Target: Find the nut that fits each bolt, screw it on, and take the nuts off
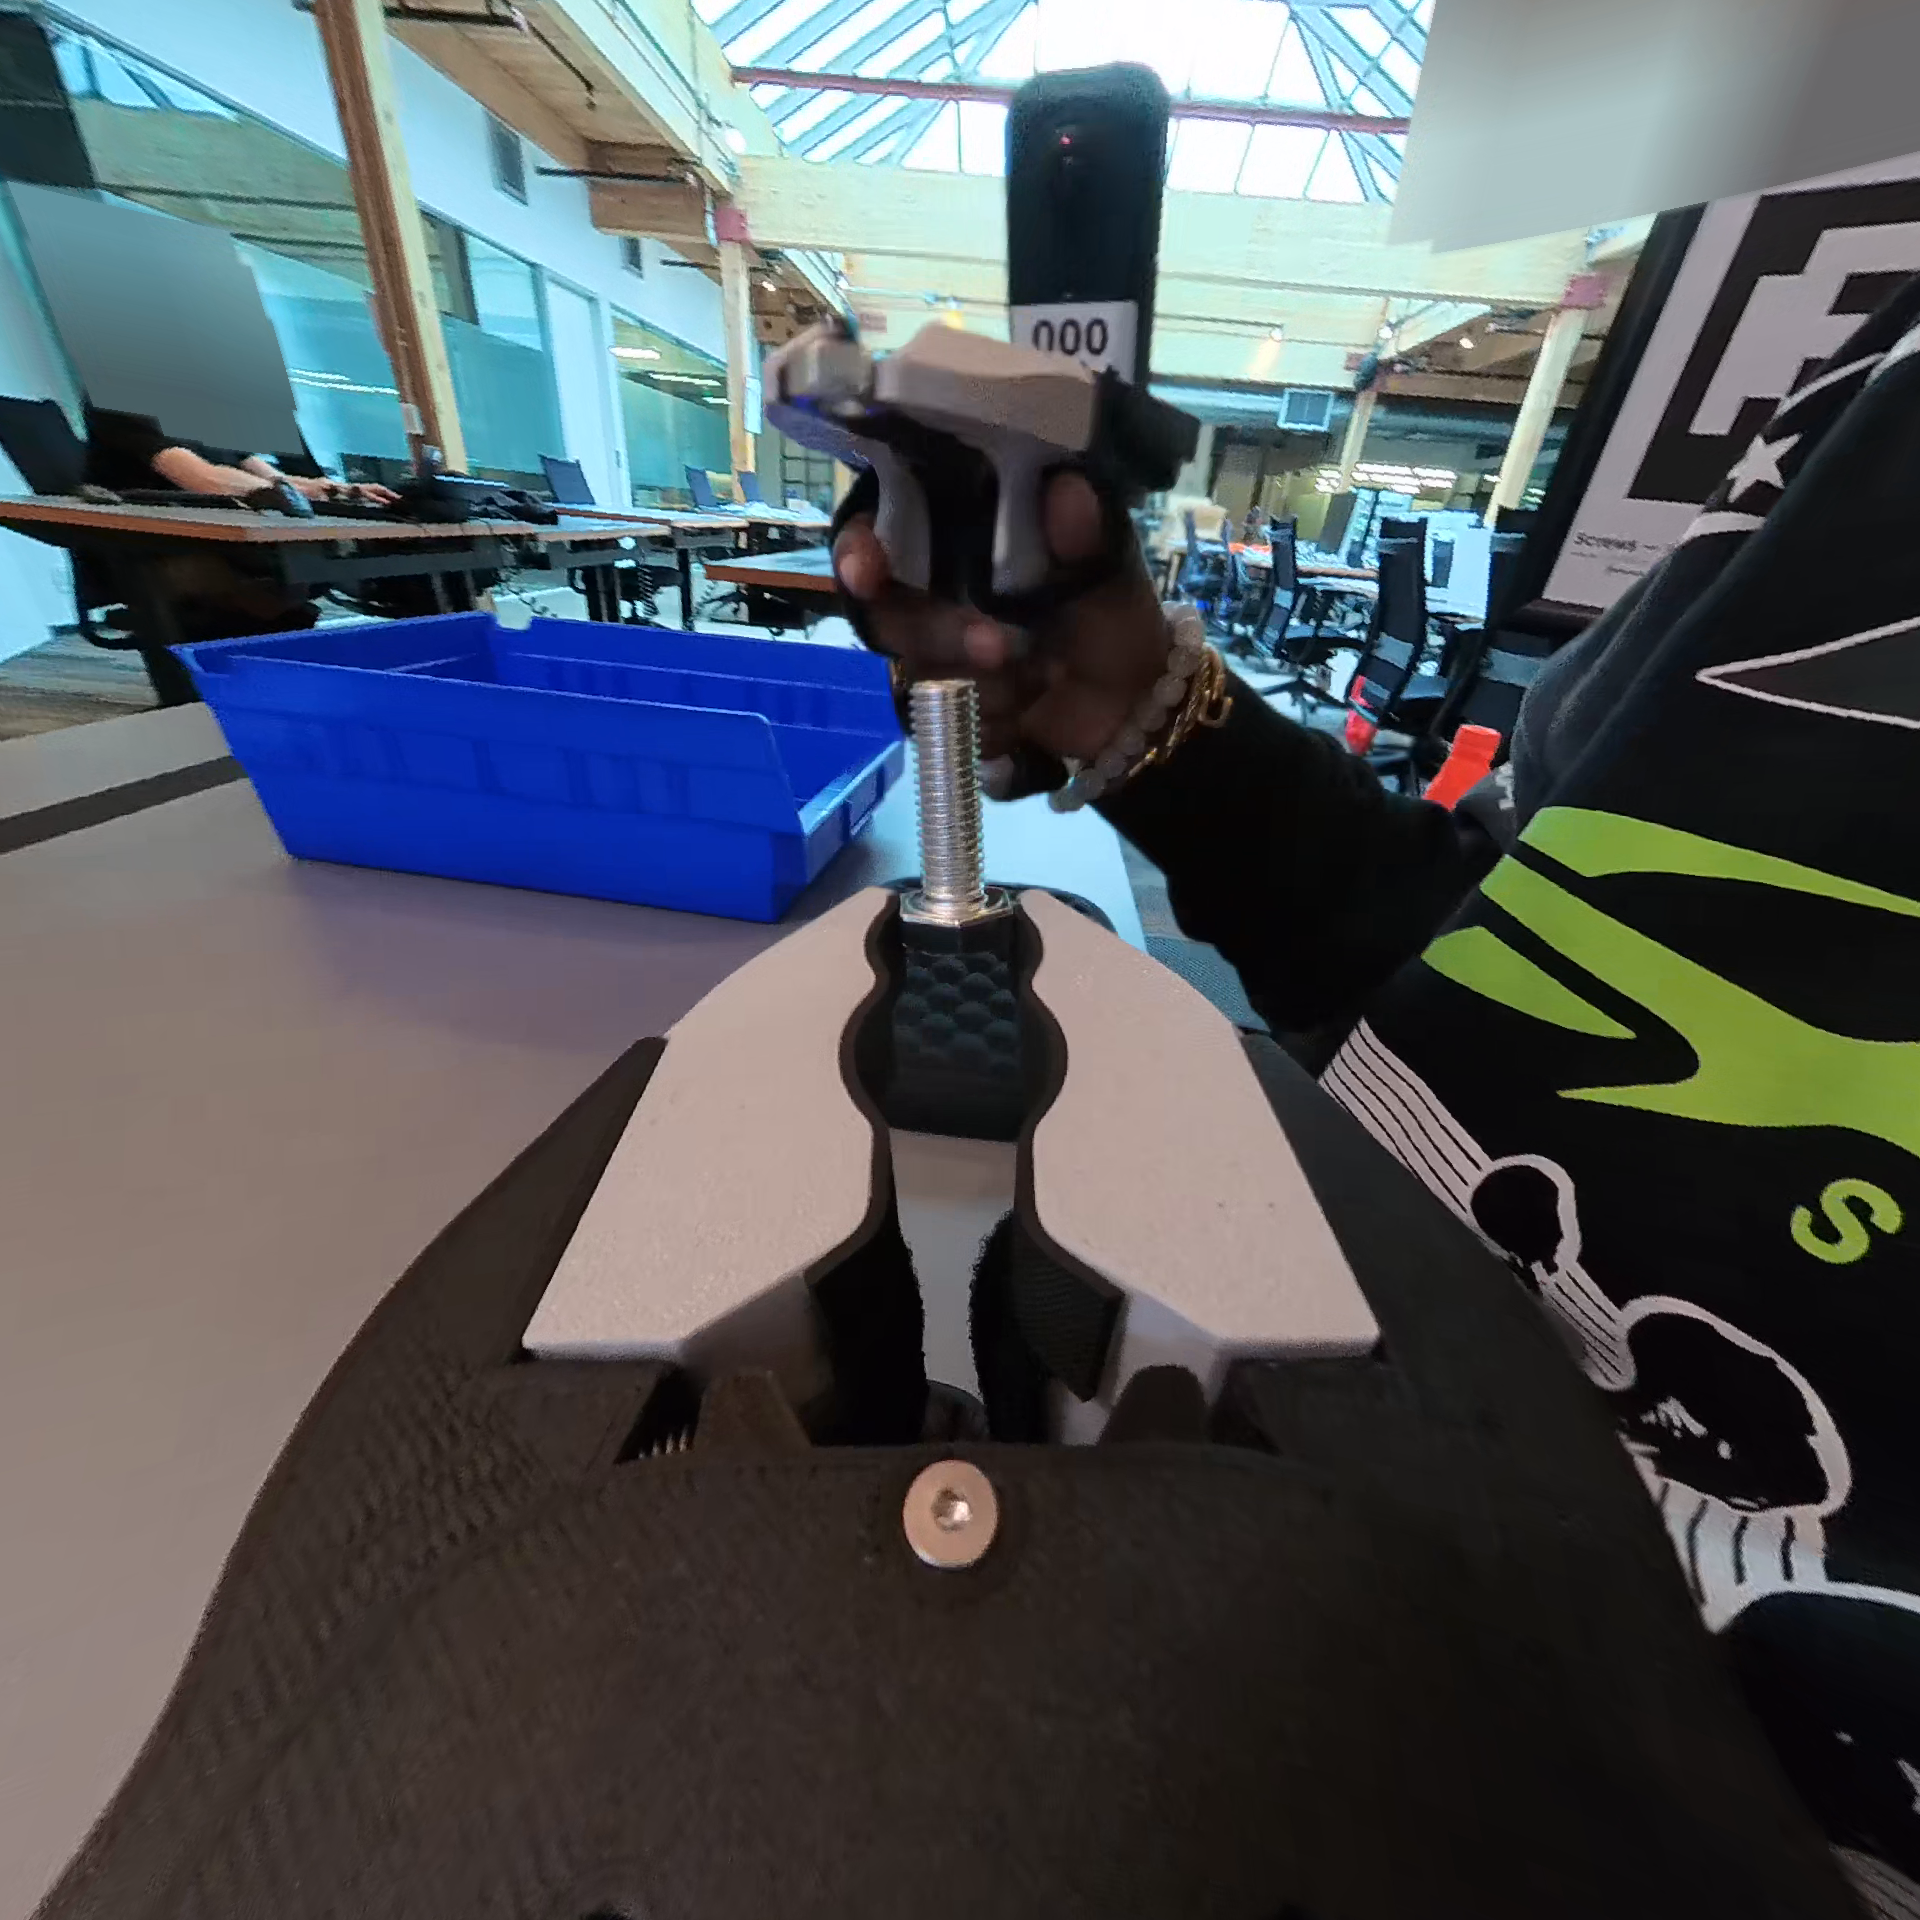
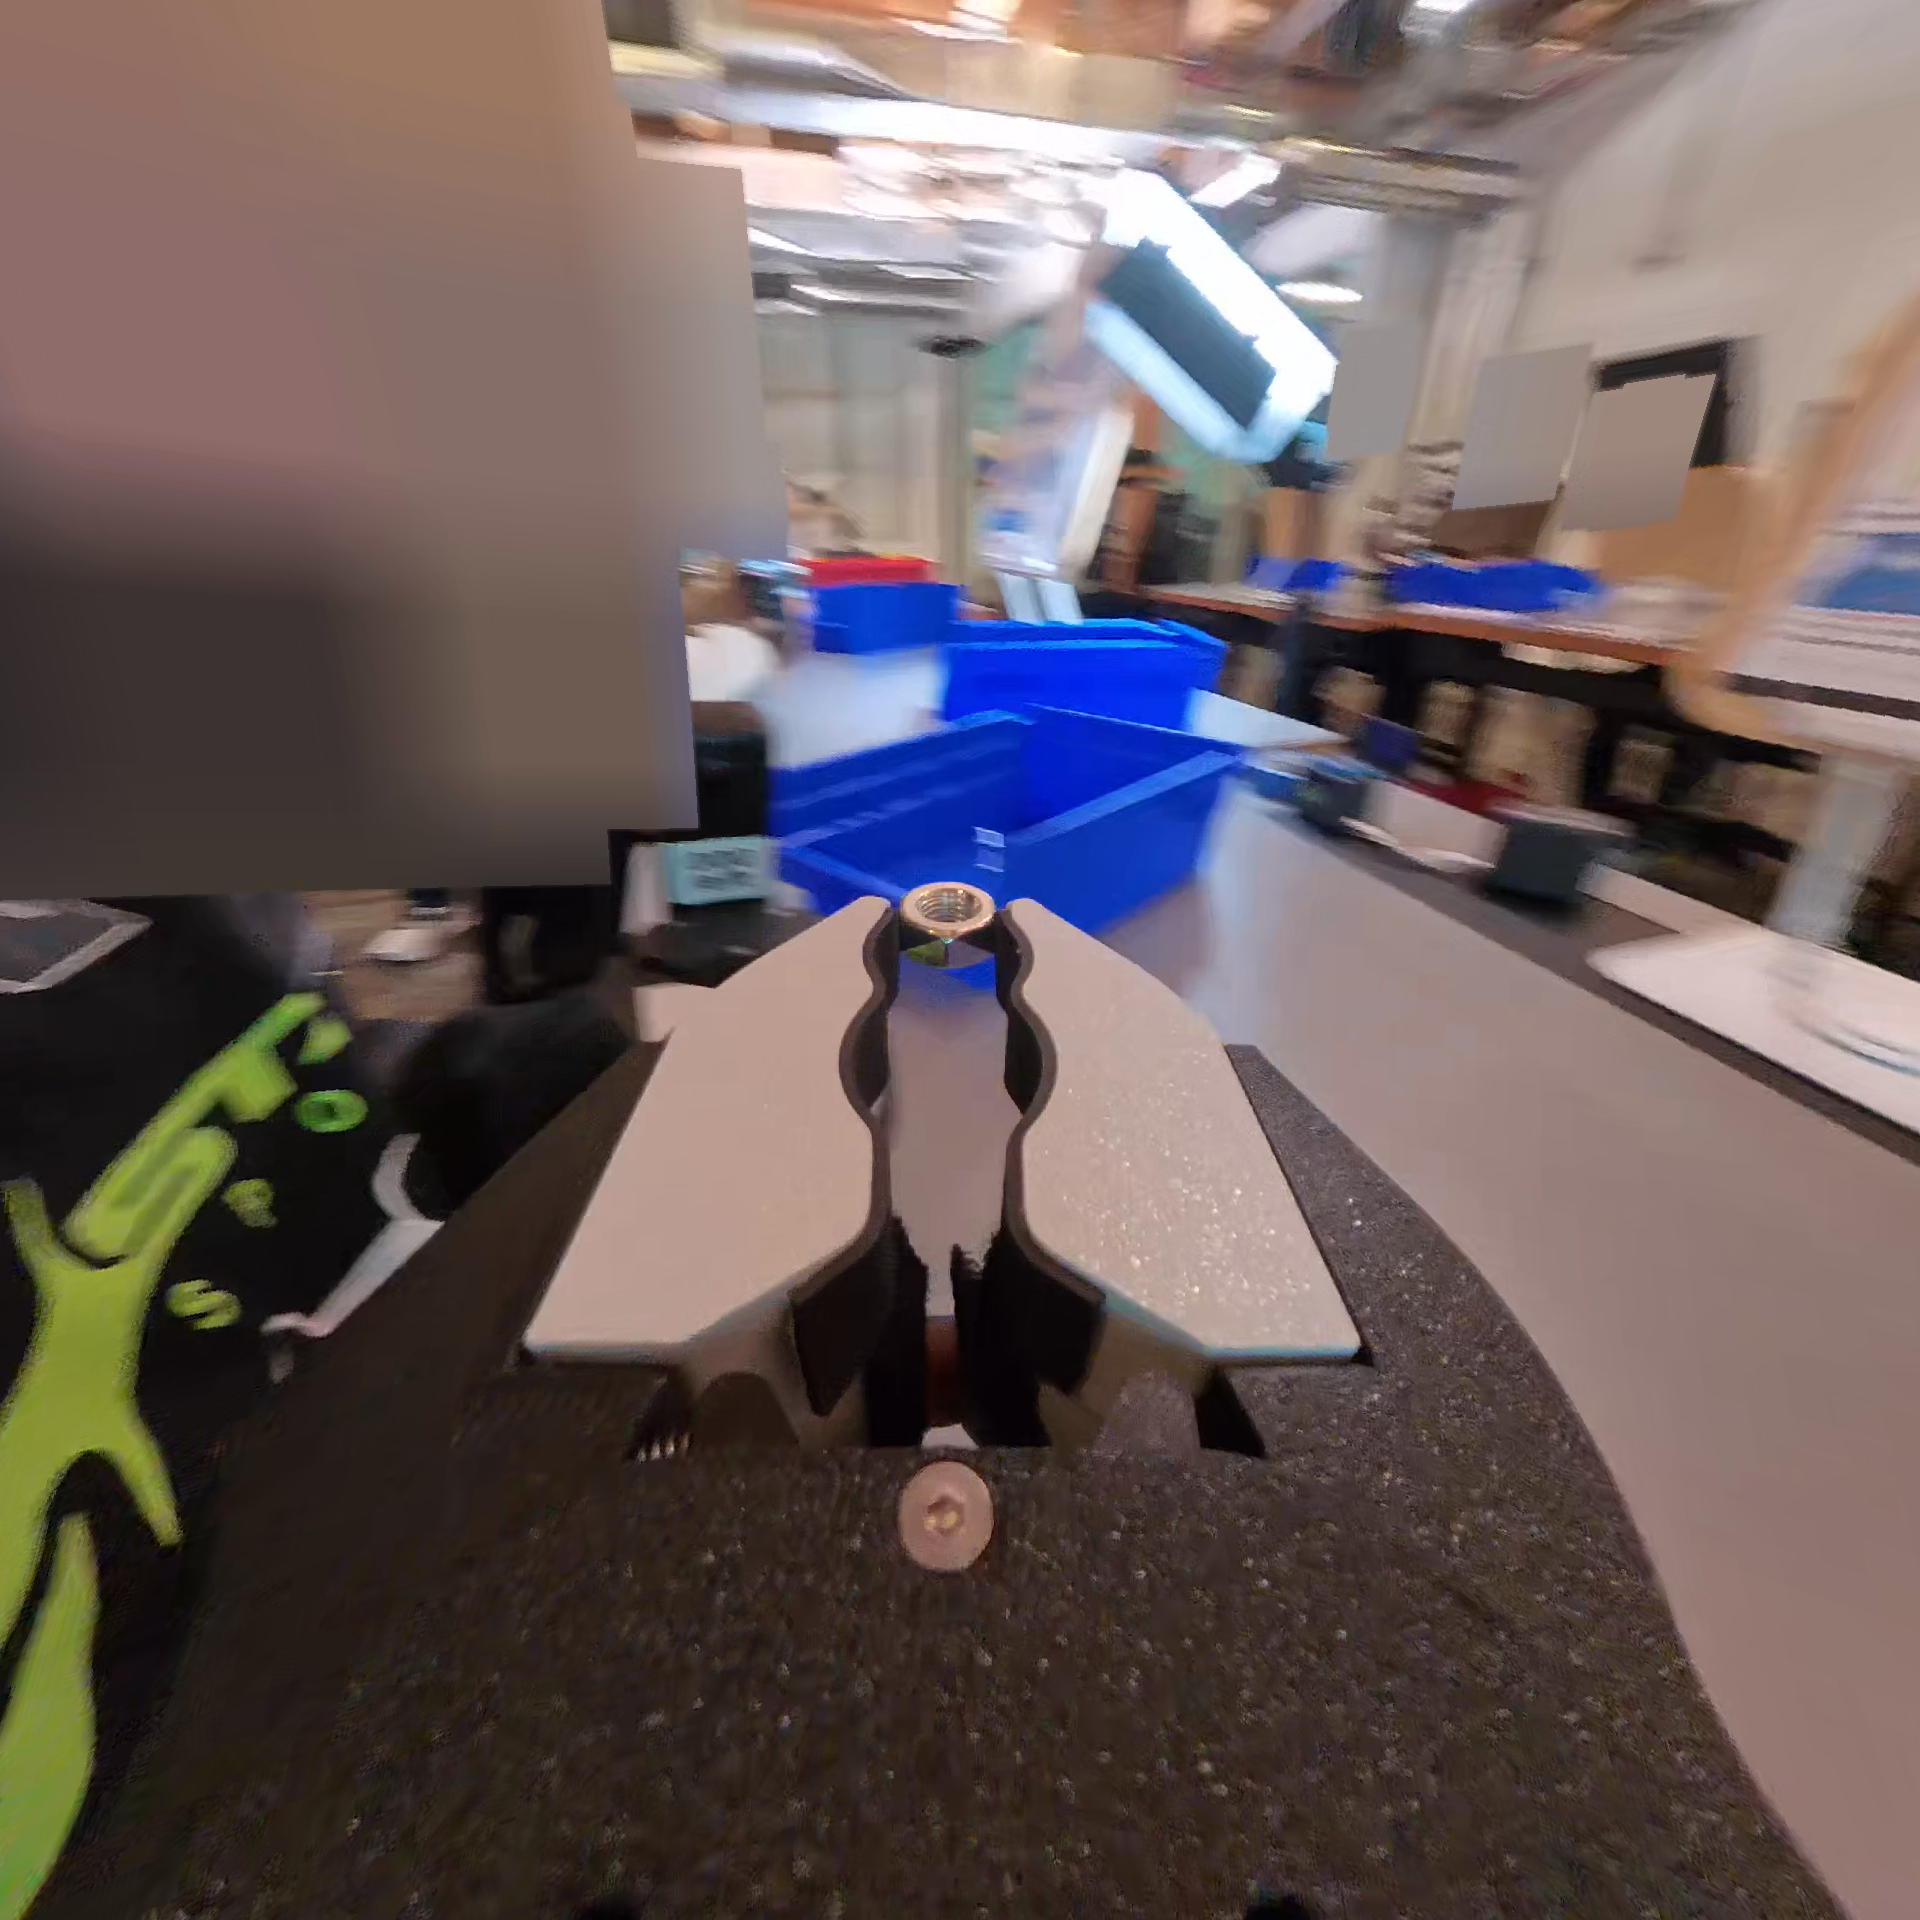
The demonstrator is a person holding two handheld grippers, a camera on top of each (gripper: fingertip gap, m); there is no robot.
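Your left tool clamps the upright silver threaded steel bolt by its hex head. Your right tool pinches a small silver hex nut, seemingly firmly despite blur. Next, centre it over the bolt's tip and start threading.

Left gripper: grey fingers drawn close, tips pinching the hex head of a silver bolt from both sides; threaded shank rises straight up beyond the tips. Textured black pad visible in the gap just behind the head.

Right gripper: fingers narrowed, tips clamped on a silver nut, bore facing up and forward. View blurred by motion.

From the left wrist view, the right gripper shows above and beyond the bolt's end, tilted, gripped by the right hand; black sleeve, beaded and gold bracelets at the wrist.
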